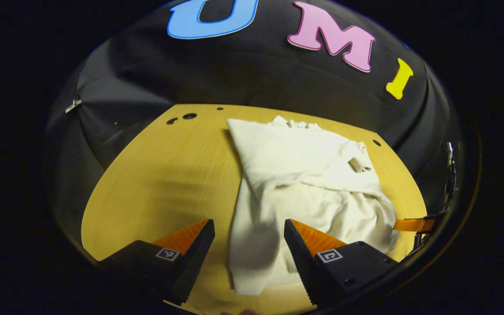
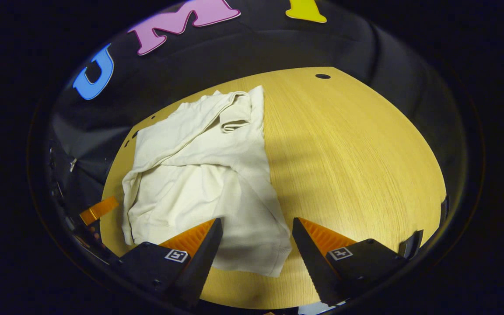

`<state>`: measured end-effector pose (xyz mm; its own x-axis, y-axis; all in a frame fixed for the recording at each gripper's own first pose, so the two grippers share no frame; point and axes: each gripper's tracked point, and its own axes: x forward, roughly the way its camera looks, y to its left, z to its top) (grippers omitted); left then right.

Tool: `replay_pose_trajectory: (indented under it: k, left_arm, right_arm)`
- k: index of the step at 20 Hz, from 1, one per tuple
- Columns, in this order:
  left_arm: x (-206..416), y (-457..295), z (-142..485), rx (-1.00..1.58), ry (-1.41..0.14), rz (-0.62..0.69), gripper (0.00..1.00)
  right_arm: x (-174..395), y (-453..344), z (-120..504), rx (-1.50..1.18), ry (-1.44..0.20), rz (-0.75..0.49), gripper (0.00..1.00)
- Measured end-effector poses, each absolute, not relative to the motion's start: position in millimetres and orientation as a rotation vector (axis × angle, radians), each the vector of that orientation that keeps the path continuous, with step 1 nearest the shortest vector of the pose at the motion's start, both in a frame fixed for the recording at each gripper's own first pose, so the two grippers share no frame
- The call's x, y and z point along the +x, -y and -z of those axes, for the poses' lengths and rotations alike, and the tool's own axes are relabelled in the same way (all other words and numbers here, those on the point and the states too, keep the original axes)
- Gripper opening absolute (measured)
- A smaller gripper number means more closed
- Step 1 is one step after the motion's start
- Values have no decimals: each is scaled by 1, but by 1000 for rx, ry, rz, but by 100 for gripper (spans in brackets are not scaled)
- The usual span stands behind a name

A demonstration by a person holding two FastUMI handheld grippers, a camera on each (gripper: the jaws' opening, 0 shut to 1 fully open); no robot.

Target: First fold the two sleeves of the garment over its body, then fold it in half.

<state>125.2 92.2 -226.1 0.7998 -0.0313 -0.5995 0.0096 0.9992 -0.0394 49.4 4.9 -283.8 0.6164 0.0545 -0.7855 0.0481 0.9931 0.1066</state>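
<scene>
A cream garment [image 1: 304,183] lies on the wooden table [image 1: 164,175] with both sleeves folded in over its body. My left gripper [image 1: 249,227] is open above its near left corner, and the cloth runs between the fingers without being pinched. In the right gripper view the same garment [image 2: 204,175] spreads to the left, its near right corner under my open right gripper [image 2: 257,225]. The right gripper [image 1: 414,225] shows at the far right edge of the left gripper view, and the left gripper [image 2: 99,210] at the lower left of the right gripper view.
The round wooden table [image 2: 357,166] has bare room to the right of the garment in the right gripper view and to its left in the left gripper view. Small holes [image 1: 189,116] sit near the table's far edge. Black cloth walls stand behind.
</scene>
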Motion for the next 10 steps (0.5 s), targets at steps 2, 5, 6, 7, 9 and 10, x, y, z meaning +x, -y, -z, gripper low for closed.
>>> replay_pose_trajectory:
  k: [2,5,6,7,9,10]
  left_arm:
    - [109,-96,239,-40,-666,6,98]
    - [91,-97,259,-71,-712,-8,98]
    - [89,-96,263,-81,-722,-10,98]
    - [88,-95,266,-83,-727,-11,98]
    - [90,-91,271,-74,-735,-10,98]
    - [91,-87,273,-70,-742,-4,98]
  right_arm:
    - [46,-3,288,109,-919,-1,99]
    - [45,-1,294,124,-935,17,99]
    - [44,0,297,125,-942,23,99]
    - [44,0,299,125,-947,26,99]
    - [39,0,305,121,-977,25,99]
    - [44,1,303,114,-951,24,100]
